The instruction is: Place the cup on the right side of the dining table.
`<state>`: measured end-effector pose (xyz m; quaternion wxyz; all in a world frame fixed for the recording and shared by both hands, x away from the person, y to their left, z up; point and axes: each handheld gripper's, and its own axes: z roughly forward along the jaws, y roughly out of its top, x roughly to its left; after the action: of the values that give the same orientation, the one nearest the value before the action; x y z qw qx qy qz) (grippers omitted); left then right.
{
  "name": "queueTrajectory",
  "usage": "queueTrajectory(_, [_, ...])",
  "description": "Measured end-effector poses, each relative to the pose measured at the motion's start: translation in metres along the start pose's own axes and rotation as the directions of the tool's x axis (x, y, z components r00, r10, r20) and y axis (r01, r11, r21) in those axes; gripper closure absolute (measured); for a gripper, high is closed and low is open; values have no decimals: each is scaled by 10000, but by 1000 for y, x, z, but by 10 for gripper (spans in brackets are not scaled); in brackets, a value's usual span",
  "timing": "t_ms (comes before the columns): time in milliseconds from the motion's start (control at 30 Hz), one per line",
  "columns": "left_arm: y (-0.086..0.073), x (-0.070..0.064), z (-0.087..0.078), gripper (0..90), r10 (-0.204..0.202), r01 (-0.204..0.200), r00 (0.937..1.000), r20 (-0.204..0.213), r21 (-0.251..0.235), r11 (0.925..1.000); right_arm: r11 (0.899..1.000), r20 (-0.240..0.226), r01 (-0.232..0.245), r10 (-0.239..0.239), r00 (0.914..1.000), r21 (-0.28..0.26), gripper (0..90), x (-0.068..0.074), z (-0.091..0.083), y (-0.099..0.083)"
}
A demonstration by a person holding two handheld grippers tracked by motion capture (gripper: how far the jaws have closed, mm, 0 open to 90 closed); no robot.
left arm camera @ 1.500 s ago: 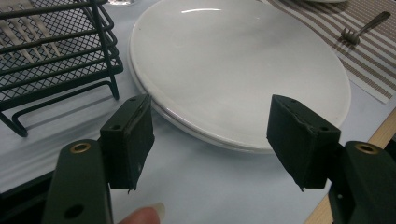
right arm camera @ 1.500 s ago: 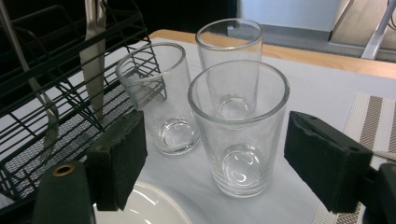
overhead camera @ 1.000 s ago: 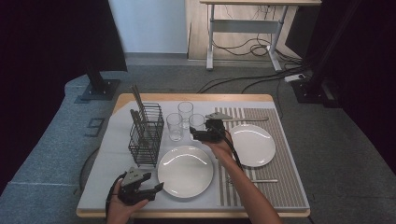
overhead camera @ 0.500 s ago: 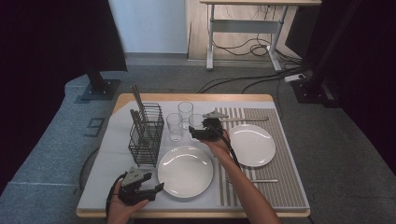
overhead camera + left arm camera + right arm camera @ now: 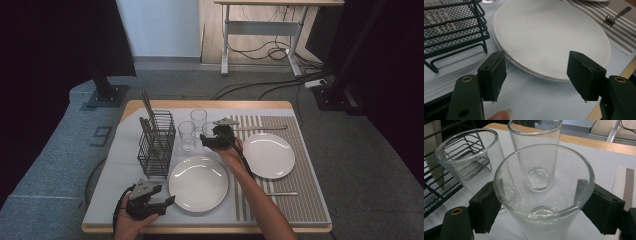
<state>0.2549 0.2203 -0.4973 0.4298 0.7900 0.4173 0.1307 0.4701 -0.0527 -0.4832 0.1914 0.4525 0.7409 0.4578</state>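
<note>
Three clear glasses stand together behind the near white plate (image 5: 198, 182). My right gripper (image 5: 212, 141) is at the nearest glass (image 5: 544, 195); in the right gripper view the gripper (image 5: 537, 205) is open, one black jaw close to each side of the upright glass. The second glass (image 5: 469, 162) stands at its left and the third glass (image 5: 536, 152) behind it. My left gripper (image 5: 162, 204) hovers open near the table's front edge, just left of the plate (image 5: 549, 37). Nothing lies between its jaws, in the left gripper view (image 5: 536, 75).
A black wire rack (image 5: 156, 145) holding utensils stands at the left, close to the glasses. A second white plate (image 5: 268, 155) lies on the striped placemat (image 5: 300, 200) at the right, with a fork (image 5: 282, 193) near the front and a utensil (image 5: 260, 128) at the back.
My right gripper has slid a little to the left, bringing its jaws around the nearest glass. The left gripper has stayed where it was.
</note>
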Motion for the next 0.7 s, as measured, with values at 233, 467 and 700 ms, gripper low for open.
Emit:
queueTrajectory(233, [0, 0, 0, 318, -7, 7, 10000, -14, -7, 10000, 10000, 138, -11, 10, 9999, 46, 212, -1, 7, -2])
queueTrajectory(467, [0, 1, 0, 318, -9, 9, 10000, -24, -11, 10000, 9999, 140, 121, -120, 9998, -27, 249, 0, 9, -2])
queueTrajectory(700, [0, 1, 0, 318, -24, 23, 10000, -35, -37, 10000, 9990, 332, 441, -437, 9985, -95, 273, 2, 10, 0])
